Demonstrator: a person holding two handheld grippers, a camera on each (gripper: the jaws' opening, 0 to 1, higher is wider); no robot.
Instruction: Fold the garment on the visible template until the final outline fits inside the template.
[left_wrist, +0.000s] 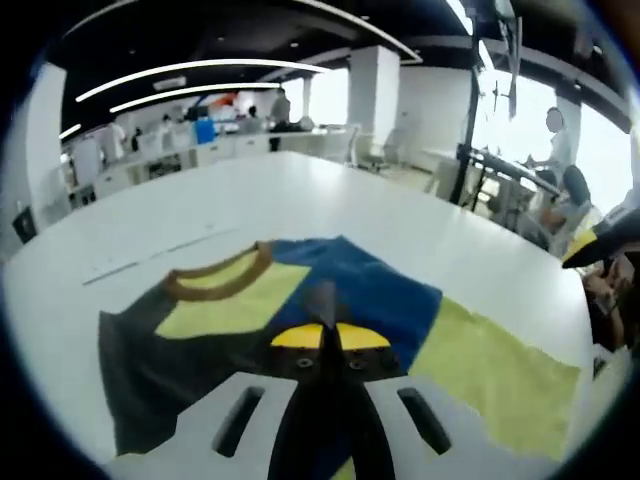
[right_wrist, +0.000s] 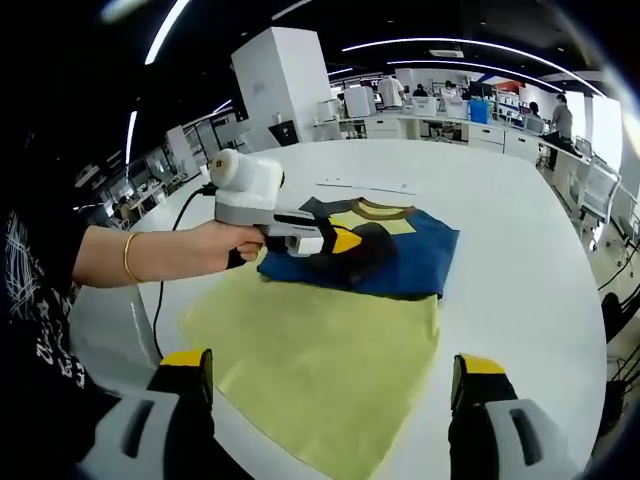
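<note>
- The blue, yellow and dark fabric garment (right_wrist: 385, 250) is lying folded at the yellow-green sheet template's (right_wrist: 310, 350) twelve o'clock end.
- The left gripper (right_wrist: 345, 243), jaws clenched, is pressing the fold, probably flattening it.
- The right gripper (right_wrist: 330, 385) is hovering released at six o'clock above the white table (right_wrist: 510, 280).

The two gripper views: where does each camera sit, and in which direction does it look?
Left gripper view: rides on the left gripper, low over the folded garment; its own closed fingers show, pinching the cloth.
Right gripper view: rides on the right gripper, looking across the yellow template to the garment; its own open fingers show, and the person's hand holding the left gripper.
Shared: garment, template, white table.
</note>
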